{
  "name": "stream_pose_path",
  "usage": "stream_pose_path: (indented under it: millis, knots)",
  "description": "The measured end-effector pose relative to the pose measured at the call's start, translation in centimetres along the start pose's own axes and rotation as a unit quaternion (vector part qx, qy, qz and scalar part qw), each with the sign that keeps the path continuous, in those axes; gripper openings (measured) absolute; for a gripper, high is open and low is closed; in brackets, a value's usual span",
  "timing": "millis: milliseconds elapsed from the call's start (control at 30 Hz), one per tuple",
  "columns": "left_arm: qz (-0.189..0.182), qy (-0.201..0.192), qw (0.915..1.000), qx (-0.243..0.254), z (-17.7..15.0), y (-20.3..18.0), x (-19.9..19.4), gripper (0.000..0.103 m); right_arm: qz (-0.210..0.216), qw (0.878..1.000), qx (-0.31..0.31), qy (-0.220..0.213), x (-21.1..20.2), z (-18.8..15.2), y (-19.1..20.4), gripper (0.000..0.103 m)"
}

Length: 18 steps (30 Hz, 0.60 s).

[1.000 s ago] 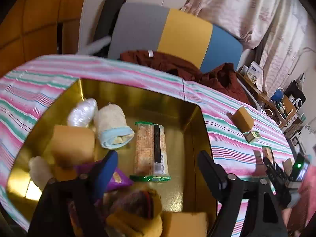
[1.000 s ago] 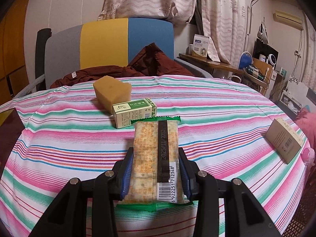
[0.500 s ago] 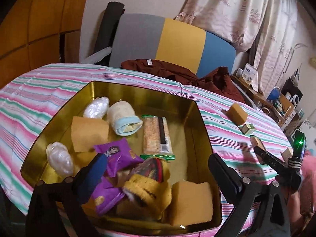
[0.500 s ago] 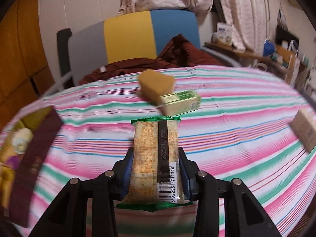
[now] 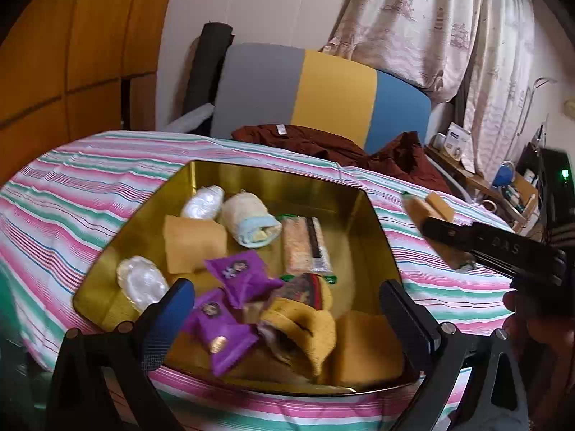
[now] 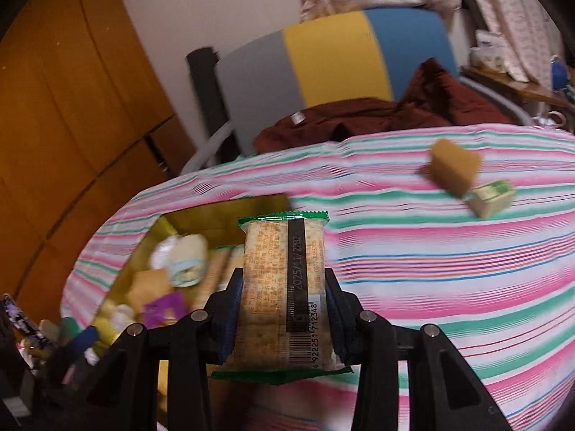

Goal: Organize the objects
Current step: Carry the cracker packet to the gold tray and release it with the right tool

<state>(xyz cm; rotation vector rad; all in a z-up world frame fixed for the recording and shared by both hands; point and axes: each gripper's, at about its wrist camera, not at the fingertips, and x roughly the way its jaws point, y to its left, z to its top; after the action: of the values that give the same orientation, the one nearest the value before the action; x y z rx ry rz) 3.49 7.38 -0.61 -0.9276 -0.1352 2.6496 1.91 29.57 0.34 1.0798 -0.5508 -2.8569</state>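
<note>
A gold tin [image 5: 276,186] is set on a striped tablecloth [image 5: 90,194] and is crowded with things: two purple packets [image 5: 230,273], a rolled towel [image 5: 251,222], two white wrapped pieces [image 5: 142,282], tan sponges [image 5: 192,239], a knitted yellow item [image 5: 305,319] and one cracker packet [image 5: 305,244] lying flat near the middle. A brown sponge block [image 6: 454,167] and a small green box [image 6: 490,197], touching each other, are left out on the cloth to the right of the tin. The left gripper [image 5: 284,309] is held over the near end of the tin, its jaws spread wide with nothing gripped. A second cracker packet [image 6: 284,287] is clamped upright between the narrow jaws of the right gripper [image 6: 284,319], above the cloth just beside the tin's right edge.
</note>
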Motion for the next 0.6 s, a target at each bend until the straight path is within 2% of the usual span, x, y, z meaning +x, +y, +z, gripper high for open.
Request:
stream_pose_path:
  millis: [167,300,467,600]
  knots:
    - [0.025,-0.008,0.9992,-0.031,0.6,1.8,-0.4,0.103,0.003,1.0,-0.022,0.012,2.3,0.4,4.1,0.041]
    - [0.05,-0.008,0.9976,-0.048,0.7,3.0,-0.4,0.103,-0.013,0.999,-0.036,0.033,4.5,0.3,6.5,0.041]
    - [0.062,0.001,0.9954,-0.073,0.6,4.2,-0.1,0.103,-0.033,0.997,-0.025,0.059,6.6,-0.5,6.7,0.041]
    - [0.061,0.002,0.9953,-0.075,0.5,4.1,0.0,0.103,-0.06,0.996,-0.03,0.057,7.2,-0.6,6.6,0.043]
